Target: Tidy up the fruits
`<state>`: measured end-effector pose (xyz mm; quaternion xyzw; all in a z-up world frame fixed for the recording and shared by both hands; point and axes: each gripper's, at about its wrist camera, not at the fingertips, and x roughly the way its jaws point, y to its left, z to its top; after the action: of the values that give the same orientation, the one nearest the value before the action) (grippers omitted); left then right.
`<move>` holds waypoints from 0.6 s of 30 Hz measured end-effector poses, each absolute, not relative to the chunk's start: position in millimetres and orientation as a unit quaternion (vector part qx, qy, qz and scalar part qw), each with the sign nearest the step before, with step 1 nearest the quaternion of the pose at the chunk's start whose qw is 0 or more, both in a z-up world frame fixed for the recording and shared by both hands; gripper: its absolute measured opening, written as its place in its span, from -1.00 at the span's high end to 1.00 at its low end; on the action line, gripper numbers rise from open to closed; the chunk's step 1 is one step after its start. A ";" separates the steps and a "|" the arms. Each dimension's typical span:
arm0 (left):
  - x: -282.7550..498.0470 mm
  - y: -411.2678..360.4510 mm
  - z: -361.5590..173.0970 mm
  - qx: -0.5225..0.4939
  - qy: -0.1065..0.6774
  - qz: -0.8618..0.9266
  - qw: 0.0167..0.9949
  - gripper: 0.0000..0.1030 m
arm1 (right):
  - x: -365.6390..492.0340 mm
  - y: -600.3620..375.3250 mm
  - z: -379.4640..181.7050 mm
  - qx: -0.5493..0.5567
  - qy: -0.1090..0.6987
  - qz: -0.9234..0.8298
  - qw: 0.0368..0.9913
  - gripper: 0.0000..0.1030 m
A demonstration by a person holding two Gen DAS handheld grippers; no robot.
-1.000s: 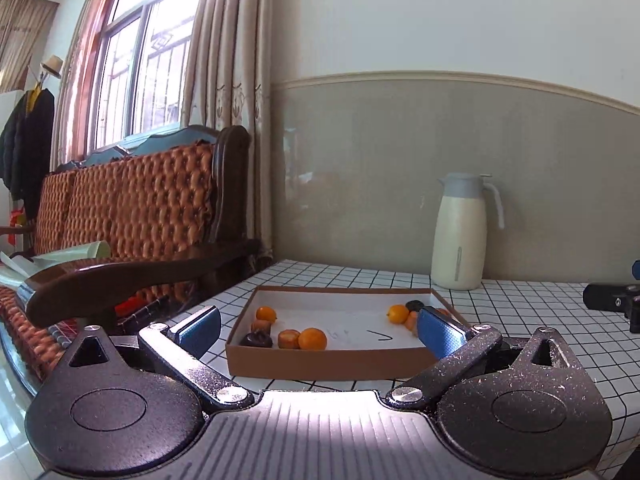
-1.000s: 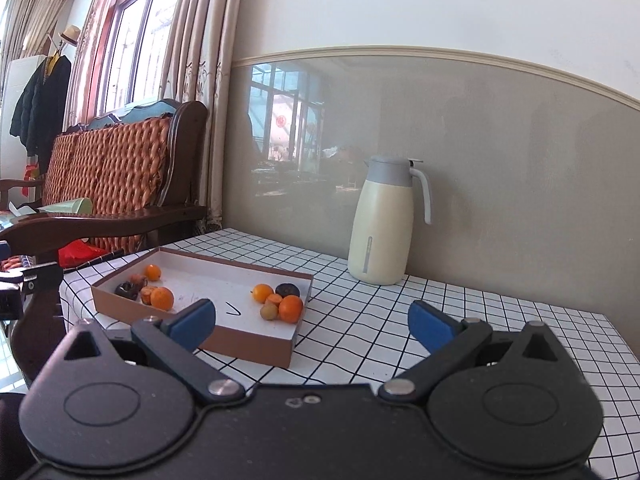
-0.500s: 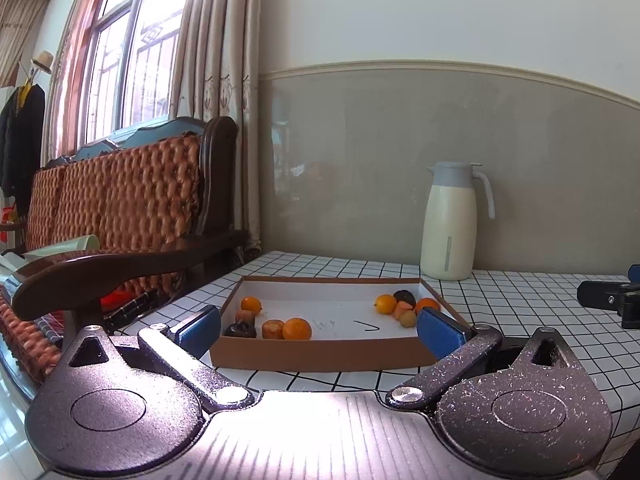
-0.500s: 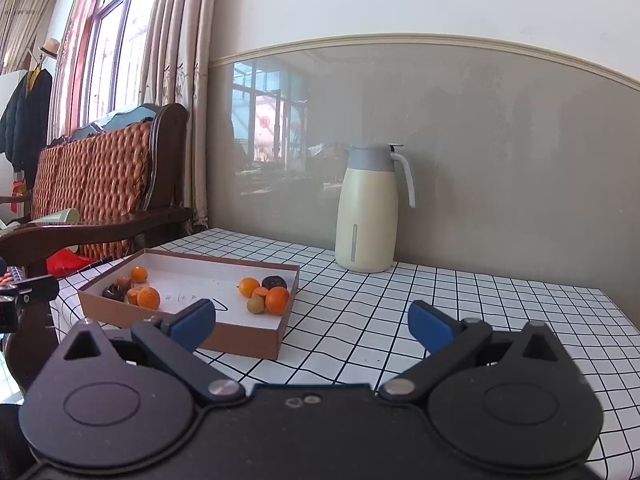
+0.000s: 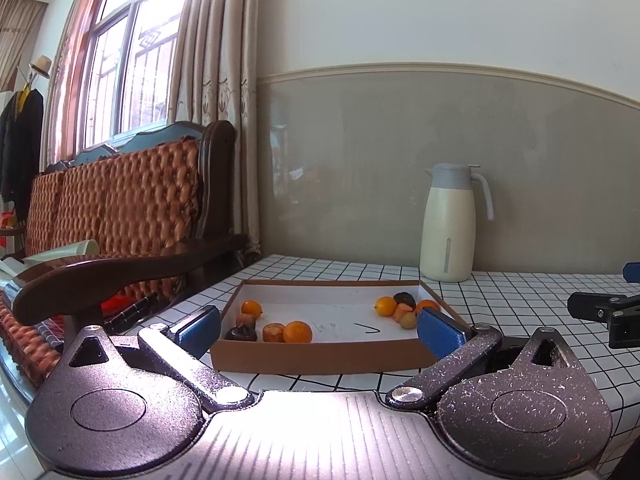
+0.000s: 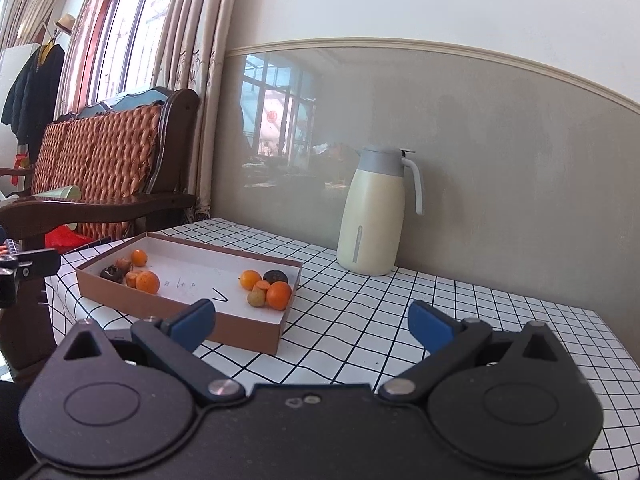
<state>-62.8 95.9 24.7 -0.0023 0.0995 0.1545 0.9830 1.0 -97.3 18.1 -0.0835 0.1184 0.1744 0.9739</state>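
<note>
Fruits lie in two clusters at opposite ends of the box point(image 5: 320, 354); both grippers point(image 5: 318, 326) point(image 6: 310, 322) hover before it, jaws wide, empty; sorting apparently unfinished.

The wall point(image 5: 400, 12) is white up top and grey below, with a pale strip between the two parts. On the left a big window point(image 5: 120, 72) lets in bright sun beside long tan curtains point(image 5: 218, 80) — under it sits a dark wooden sofa point(image 5: 120, 200) with orange woven cushions. A black coat point(image 6: 34, 88) and a hat point(image 6: 64, 23) hang far left, and the table point(image 6: 400, 320) has a white cloth with black squares.
</note>
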 end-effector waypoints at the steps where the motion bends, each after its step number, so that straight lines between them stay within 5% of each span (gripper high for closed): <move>1: -62.8 95.6 24.7 -0.001 0.099 0.155 0.983 -1.00 | 1.3 -98.1 18.1 -0.081 0.119 0.174 0.974 -0.88; 18: -64.9 97.0 24.9 -0.003 0.093 0.155 0.983 -1.00 | -0.4 -94.1 17.8 -0.090 0.119 0.171 0.974 -0.88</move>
<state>-64.9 97.0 24.9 -0.0025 0.0934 0.1554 0.9834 -0.4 -94.1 17.8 -0.0900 0.1194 0.1714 0.9738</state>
